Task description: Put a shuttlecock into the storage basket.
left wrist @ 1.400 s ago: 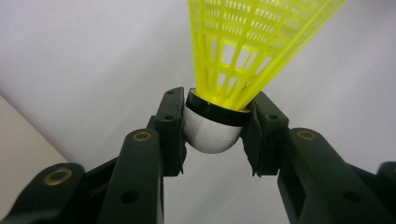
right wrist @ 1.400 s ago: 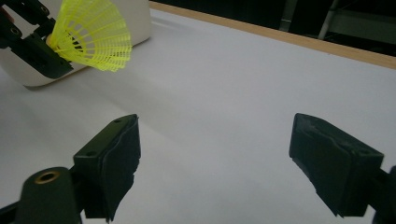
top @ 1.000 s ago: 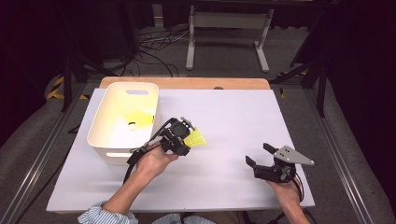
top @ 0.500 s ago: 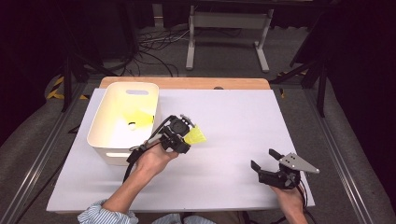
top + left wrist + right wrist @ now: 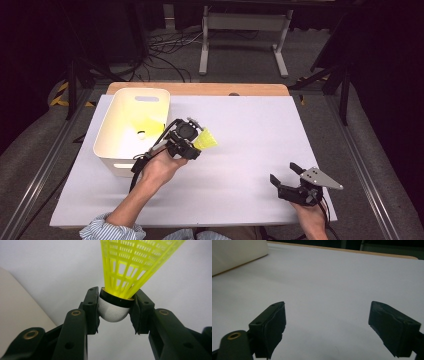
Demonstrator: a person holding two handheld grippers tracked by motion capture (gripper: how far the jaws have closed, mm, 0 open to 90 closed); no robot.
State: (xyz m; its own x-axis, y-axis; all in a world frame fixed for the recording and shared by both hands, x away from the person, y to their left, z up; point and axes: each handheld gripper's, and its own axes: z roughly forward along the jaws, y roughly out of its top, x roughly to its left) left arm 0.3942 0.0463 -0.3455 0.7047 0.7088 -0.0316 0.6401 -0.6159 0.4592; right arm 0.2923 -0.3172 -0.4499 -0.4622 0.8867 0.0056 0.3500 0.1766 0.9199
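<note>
My left gripper (image 5: 196, 141) is shut on a yellow shuttlecock (image 5: 207, 140), held just off the right side of the white bin (image 5: 118, 166). In the left gripper view the two black pads clamp the white cork (image 5: 113, 313) from both sides, and the yellow mesh skirt (image 5: 136, 262) fans upward. A second yellow shuttlecock (image 5: 148, 123) lies inside the bin. My right gripper (image 5: 284, 173) hovers low near the table's front right corner, jaws wide open. In the right gripper view nothing but the white table sheet shows between its fingertips (image 5: 327, 315).
The table is covered by a white sheet (image 5: 250, 130), with a wooden edge (image 5: 200, 89) at the back. A corner of the bin (image 5: 234, 252) shows at the upper left of the right gripper view. Cables and a metal stand (image 5: 240, 30) are on the floor behind.
The right gripper has drifted slightly toward the near edge of the table. The left gripper and its shuttlecock have stayed almost still.
</note>
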